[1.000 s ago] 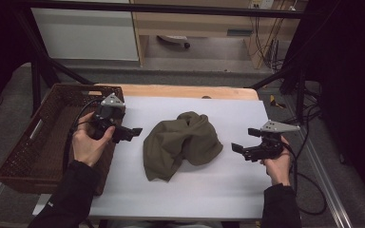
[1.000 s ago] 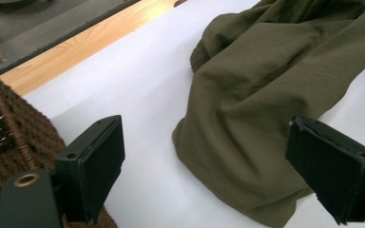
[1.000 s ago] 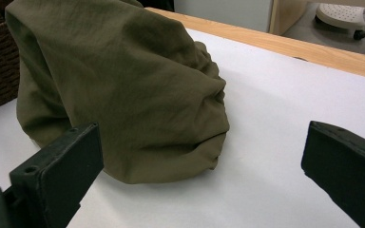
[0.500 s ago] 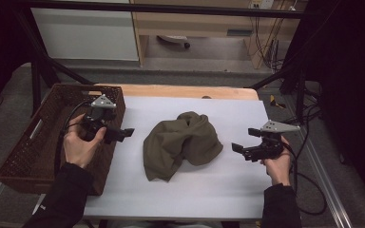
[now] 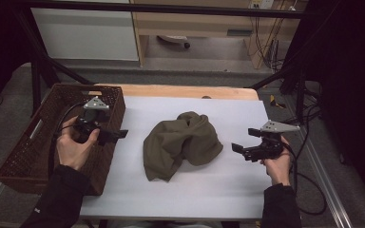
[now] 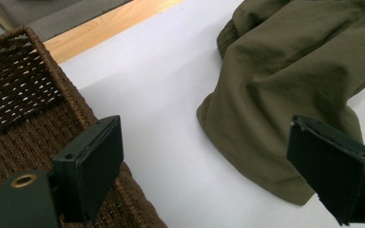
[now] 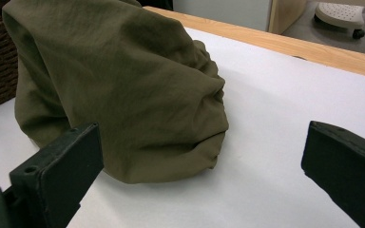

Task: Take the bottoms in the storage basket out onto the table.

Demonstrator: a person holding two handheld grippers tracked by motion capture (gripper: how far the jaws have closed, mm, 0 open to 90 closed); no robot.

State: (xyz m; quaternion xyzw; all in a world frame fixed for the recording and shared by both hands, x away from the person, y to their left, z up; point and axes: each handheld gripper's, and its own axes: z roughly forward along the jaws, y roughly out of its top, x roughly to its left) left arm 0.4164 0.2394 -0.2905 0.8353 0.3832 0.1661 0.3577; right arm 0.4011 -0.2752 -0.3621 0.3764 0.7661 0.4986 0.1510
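Observation:
A crumpled olive-green cloth (image 5: 180,142) lies in a heap at the middle of the white table top (image 5: 228,190). My left gripper (image 5: 115,136) hovers over the right rim of the wicker basket (image 5: 38,124), a short way left of the cloth, jaws open and empty. In the left gripper view the cloth (image 6: 285,80) lies ahead and to the right of the left gripper (image 6: 204,142). My right gripper (image 5: 240,150) is held just right of the cloth, open and empty. The right gripper view has the cloth (image 7: 119,85) close ahead of the right gripper (image 7: 204,142), nearer its left jaw.
The brown wicker basket (image 6: 24,109) stands at the table's left edge. A wooden strip (image 5: 180,90) runs along the far edge. Cables (image 5: 309,185) trail off the right side. Bare white surface lies in front of the cloth.
My left gripper has drifted left, away from the cloth and over the basket's right rim. The right gripper and the cloth have stayed put.

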